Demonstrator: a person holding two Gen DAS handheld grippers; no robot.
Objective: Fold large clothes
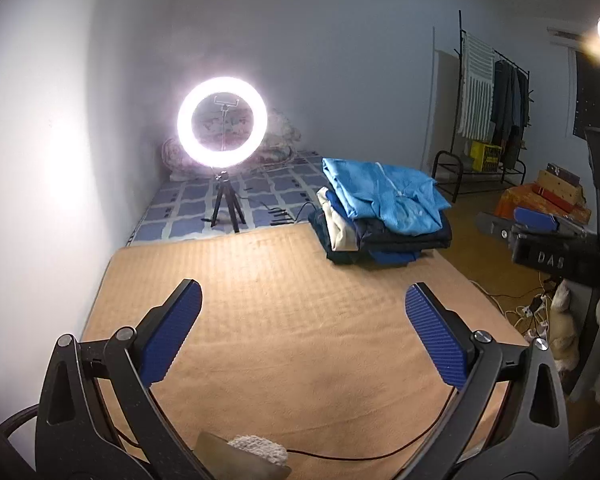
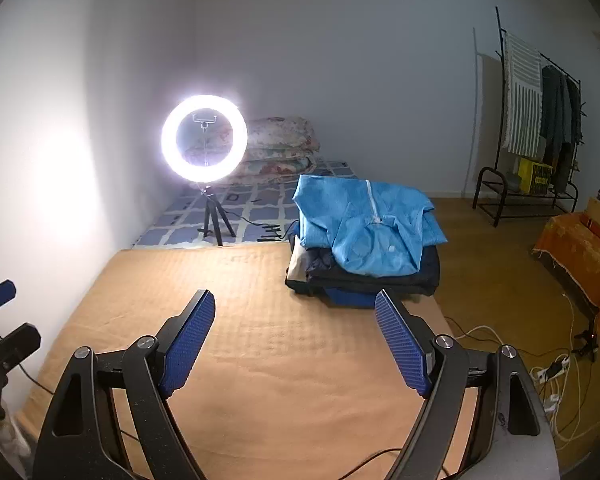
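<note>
The stack of folded clothes topped by a light-blue zipped garment (image 2: 366, 236) is seen ahead and to the right on the tan blanket (image 2: 260, 352), well apart from both tongs. The right gripper (image 2: 296, 338) is judged nearer — its jaws are spread wide, nothing between them. The left gripper (image 1: 304, 330) is likewise held fully open and empty.

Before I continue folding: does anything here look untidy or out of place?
Only the top light-blue zip garment on the stack of folded clothes: it lies rumpled and askew, overhanging the pile's edges. The tan blanket is flat.
</note>
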